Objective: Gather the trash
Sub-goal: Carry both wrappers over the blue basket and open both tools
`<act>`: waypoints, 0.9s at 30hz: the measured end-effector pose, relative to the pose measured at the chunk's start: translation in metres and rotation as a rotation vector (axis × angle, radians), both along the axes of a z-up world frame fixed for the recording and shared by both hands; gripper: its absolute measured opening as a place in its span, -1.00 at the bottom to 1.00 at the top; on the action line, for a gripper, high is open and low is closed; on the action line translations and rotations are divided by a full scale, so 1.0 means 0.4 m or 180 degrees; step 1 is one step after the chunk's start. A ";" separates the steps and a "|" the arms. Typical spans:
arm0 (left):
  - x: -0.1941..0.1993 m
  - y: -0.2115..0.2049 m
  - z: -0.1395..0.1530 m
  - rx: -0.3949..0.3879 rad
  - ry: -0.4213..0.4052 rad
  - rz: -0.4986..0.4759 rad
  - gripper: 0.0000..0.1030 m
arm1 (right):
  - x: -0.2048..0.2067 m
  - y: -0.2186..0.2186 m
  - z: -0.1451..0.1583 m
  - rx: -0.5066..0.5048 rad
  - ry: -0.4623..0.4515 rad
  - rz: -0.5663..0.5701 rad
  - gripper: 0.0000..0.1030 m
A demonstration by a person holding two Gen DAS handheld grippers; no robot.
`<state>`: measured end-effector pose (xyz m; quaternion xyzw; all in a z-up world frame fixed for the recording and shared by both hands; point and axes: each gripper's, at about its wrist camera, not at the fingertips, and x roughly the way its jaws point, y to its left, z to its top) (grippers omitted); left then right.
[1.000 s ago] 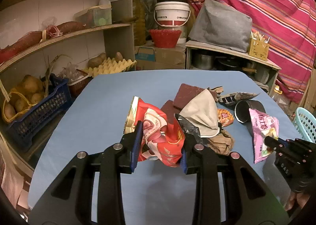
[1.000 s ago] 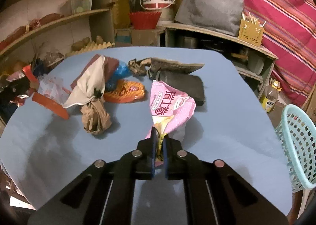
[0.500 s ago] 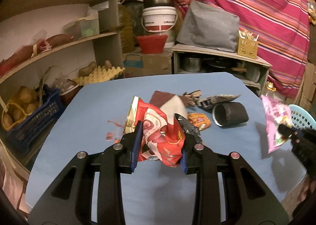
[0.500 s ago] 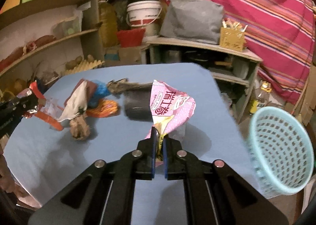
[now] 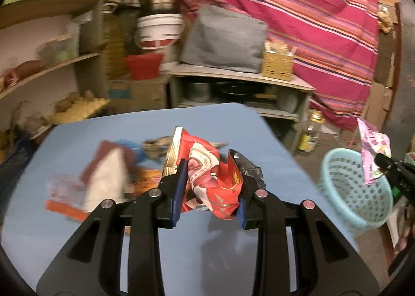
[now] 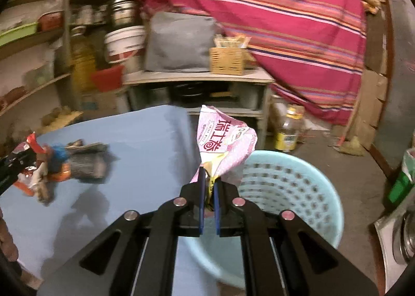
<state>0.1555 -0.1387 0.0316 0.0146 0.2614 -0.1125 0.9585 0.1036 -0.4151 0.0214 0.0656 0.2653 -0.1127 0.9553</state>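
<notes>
My left gripper (image 5: pixel 209 187) is shut on a crumpled red snack wrapper (image 5: pixel 207 181) and holds it above the blue table (image 5: pixel 181 257). My right gripper (image 6: pixel 208 187) is shut on a pink wrapper (image 6: pixel 223 140) and holds it over the near rim of a light blue basket (image 6: pixel 298 192) beside the table's right edge. In the left wrist view the basket (image 5: pixel 355 187) is at the right, with the pink wrapper (image 5: pixel 371 150) above it. A blurred trash pile (image 5: pixel 111 176) lies on the table at the left; it also shows in the right wrist view (image 6: pixel 64 163).
Shelves with a white bucket (image 5: pixel 158 31), a red bowl (image 5: pixel 142 65) and a grey bag (image 5: pixel 223 41) stand behind the table. A yellow bottle (image 6: pixel 288 127) stands on the floor by a striped pink cloth (image 6: pixel 285 10).
Both grippers have swung right with their wrappers. The right gripper has carried the pink wrapper off the table to above the basket. The left has lifted the red wrapper clear of the pile.
</notes>
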 end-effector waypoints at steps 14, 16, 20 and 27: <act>-0.005 -0.470 -0.042 0.0000 0.0069 -0.0925 -0.40 | -0.030 -0.226 -0.055 0.0220 0.0038 -0.0371 -0.89; 0.005 -0.515 -0.056 0.0034 0.0113 -0.0996 -0.40 | -0.039 -0.251 -0.060 0.0255 0.0033 -0.0425 -0.89; 0.029 -0.574 -0.080 0.0017 0.0243 -0.1084 -0.39 | -0.046 -0.294 -0.071 0.0353 0.0022 -0.0515 -0.89; 0.055 -0.638 -0.098 0.0062 0.0349 -0.1177 -0.10 | -0.043 -0.315 -0.087 0.0408 0.0043 -0.0547 -0.89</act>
